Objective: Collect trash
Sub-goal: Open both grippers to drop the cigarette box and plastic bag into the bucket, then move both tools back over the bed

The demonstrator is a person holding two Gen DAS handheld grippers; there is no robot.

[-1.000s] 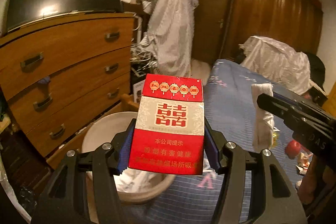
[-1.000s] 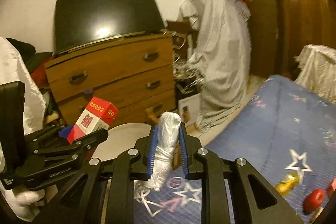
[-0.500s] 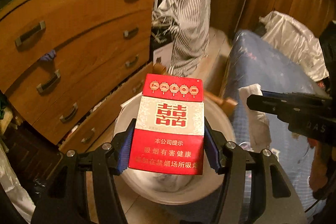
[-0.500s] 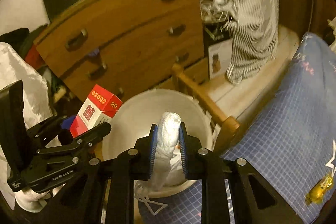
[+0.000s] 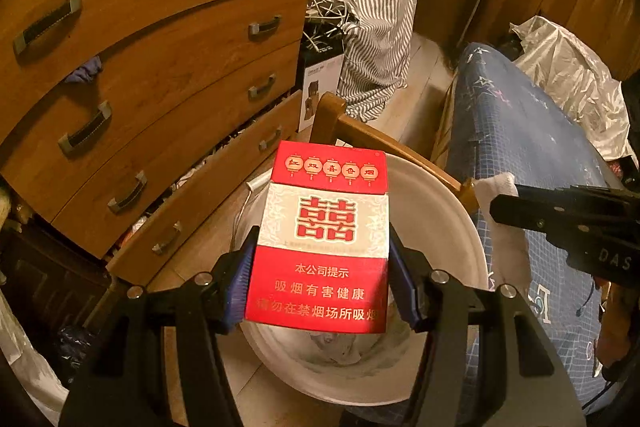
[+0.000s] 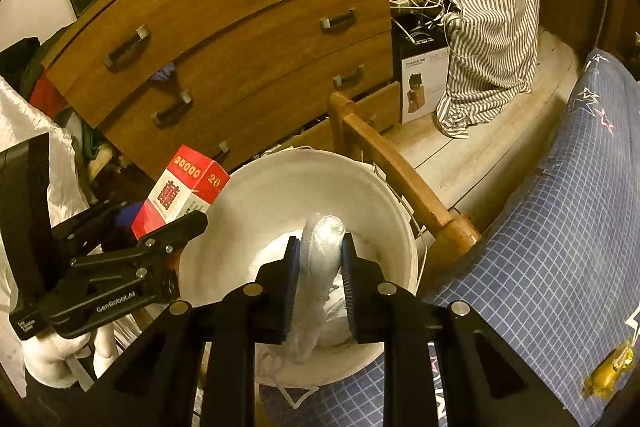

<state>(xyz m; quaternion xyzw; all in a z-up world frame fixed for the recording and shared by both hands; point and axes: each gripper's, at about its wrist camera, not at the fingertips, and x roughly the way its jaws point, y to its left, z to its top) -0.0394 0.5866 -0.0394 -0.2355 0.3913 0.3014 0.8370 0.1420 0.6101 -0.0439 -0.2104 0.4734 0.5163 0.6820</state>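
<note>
1. While both grippers hang tilted down over the white bucket (image 6: 256,187), the left gripper (image 5: 324,291) comes in from the drawer side and the right gripper (image 6: 320,287) from the bed side.
2. Behind the bucket stands the wooden chest of drawers (image 5: 160,39), and the blue checked bedcover (image 6: 540,247) lies on the bucket's other side; a wooden bed rail (image 6: 400,179) runs along the bucket's rim between them.
3. Beyond the bucket, past the rail's post, a striped shirt (image 6: 488,7) hangs over a knife-block carton (image 6: 424,83) on the floor.
4. Over the bucket's mouth, the left fingers clamp the red cigarette pack (image 5: 328,239) by its two narrow sides; its long axis runs out along the fingers, lid end away from the gripper.
5. Above the bucket's middle, the right fingers pinch a rolled white plastic bag (image 6: 320,267); it stands lengthwise between the pads, rounded end up, tail drooping towards crumpled white waste inside the bucket.
</note>
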